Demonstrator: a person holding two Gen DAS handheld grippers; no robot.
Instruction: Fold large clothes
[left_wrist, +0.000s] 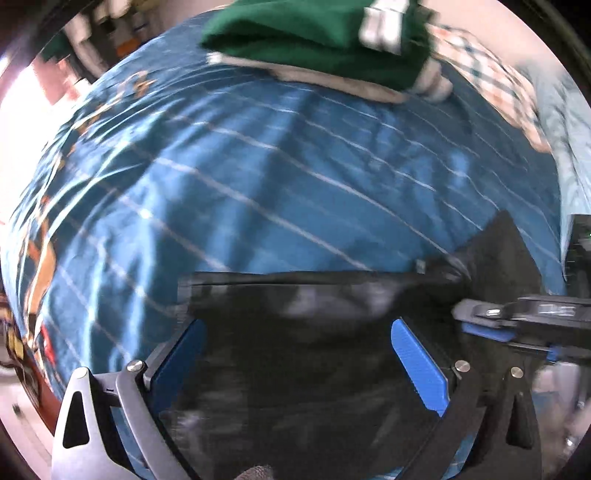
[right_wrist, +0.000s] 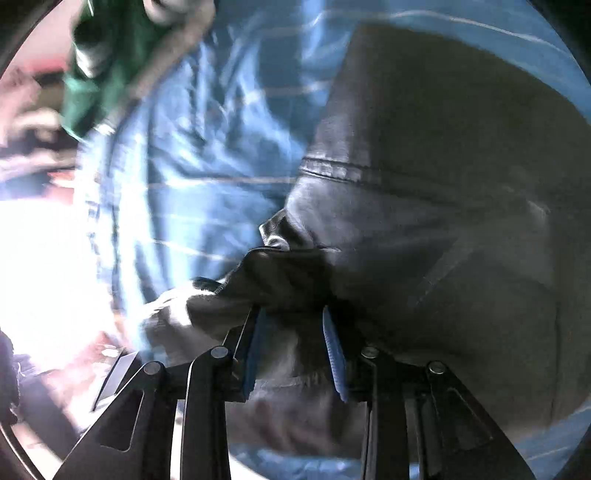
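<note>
1. Dark trousers (left_wrist: 295, 332) are lying on the blue bedspread (left_wrist: 258, 177), under our wide-spread left tongs (left_wrist: 299, 339).
2. We are pinching their bunched edge (right_wrist: 280, 273) in our right tongs (right_wrist: 293, 321).

Left claw (left_wrist: 295, 354) spread wide over black garment (left_wrist: 295, 332) on blue bedspread (left_wrist: 258, 166). Right claw (left_wrist: 491, 325) at garment's right edge. Green folded clothes (left_wrist: 314, 33) farther back.

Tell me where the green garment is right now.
The green garment lies folded on a pale one at the far edge of the blue bedspread, well beyond the black trousers; right wrist shows it top left.
</note>
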